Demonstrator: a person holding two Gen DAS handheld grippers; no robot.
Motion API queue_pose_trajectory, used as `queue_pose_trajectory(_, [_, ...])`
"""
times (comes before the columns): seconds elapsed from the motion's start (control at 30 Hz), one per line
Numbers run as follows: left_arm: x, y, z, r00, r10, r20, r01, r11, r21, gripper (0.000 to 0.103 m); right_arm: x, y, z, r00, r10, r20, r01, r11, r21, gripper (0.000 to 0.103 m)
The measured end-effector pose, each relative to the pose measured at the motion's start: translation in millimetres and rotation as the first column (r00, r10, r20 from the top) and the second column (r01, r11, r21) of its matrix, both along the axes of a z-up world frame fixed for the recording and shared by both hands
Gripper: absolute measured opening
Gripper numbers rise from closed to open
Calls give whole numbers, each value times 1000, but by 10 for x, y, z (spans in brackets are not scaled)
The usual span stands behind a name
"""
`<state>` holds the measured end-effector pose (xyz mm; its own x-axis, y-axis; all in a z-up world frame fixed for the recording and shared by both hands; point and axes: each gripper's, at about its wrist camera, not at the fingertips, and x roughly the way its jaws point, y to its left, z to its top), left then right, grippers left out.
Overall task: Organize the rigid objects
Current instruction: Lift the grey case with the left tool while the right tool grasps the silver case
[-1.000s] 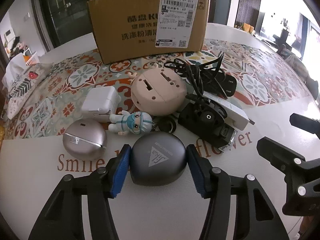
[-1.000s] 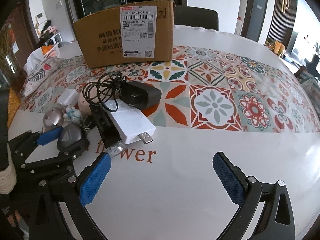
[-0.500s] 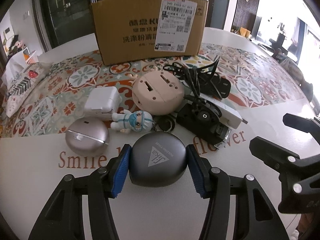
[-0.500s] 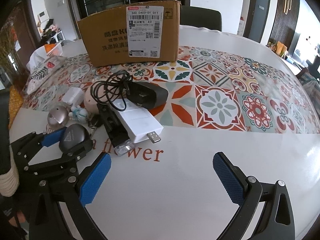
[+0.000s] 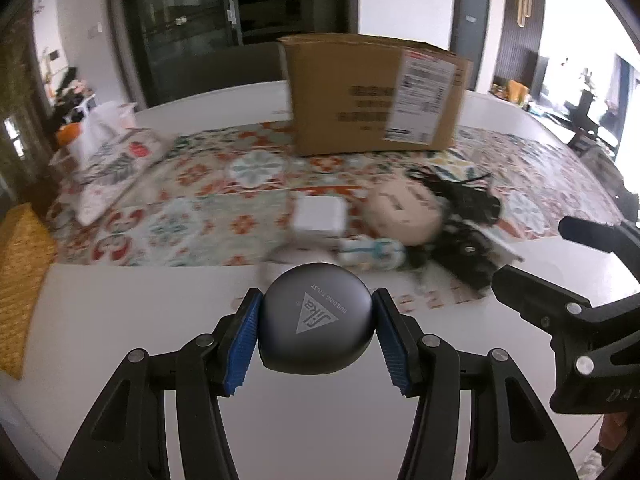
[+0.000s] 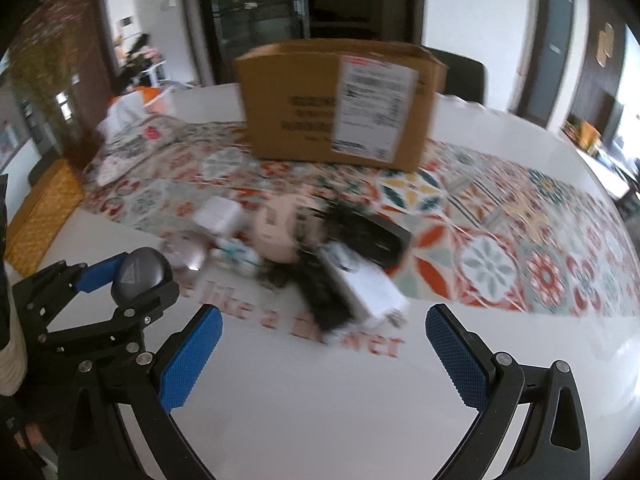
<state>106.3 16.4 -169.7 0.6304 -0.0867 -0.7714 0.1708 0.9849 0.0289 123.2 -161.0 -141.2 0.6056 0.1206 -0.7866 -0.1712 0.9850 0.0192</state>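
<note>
Firmly clamped between the blue pads (image 5: 240, 344) of the left gripper (image 5: 316, 332) sits a dark grey rounded case (image 5: 316, 320), its triangular logo facing up; the case appears raised off the white table (image 5: 320, 432), near the lower centre of the left wrist view. From the right wrist view the same case (image 6: 138, 276) shows at about 9 o'clock, pinched in the left gripper (image 6: 132, 280).

Beyond it, toward 12 o'clock, the other items lie blurred in a cluster: a silver rounded case (image 5: 300, 256) just behind, a small figurine (image 5: 372, 250) beside that, a white square charger (image 5: 320, 218), a beige round device (image 5: 404, 212), and at 2 o'clock a tangle of black cables and adapters (image 5: 468, 224) touching a white adapter (image 6: 376, 292).

Farther back at 12 o'clock a cardboard box (image 5: 372, 96) stands on the patterned mat (image 5: 180, 208), its top open, a shipping label on its front.

The right gripper (image 6: 324, 352) hovers over bare table with its jaws spread wide, nothing between them.
</note>
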Motion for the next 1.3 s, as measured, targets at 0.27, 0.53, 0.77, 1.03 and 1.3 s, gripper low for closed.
queue_pose_trajectory(0.27, [-92,563,18,993,119,12,-119,992,42,55,92,638,-16,984,172,55,-172,985,-11,97])
queue_pose_trajectory(0.53, [-88,936,-81,978,207,4,-207,978,17,55,287,1077,-201,955,287,71,-288,957,10,85])
queue_pose_trajectory(0.77, [-39,1037,-203,974,227,-11,-227,974,9,55,467,1231,-432,946,324,23,-324,945,32,76])
queue_pose_trajectory(1.03, [51,1091,-315,975,222,-27,-222,975,-2,55,611,1319,-624,943,334,-9,-334,942,22,72])
queue_pose_trajectory(1.3, [114,1115,-386,974,226,-28,-226,974,1,55,690,1400,-720,935,355,-21,-355,935,8,63])
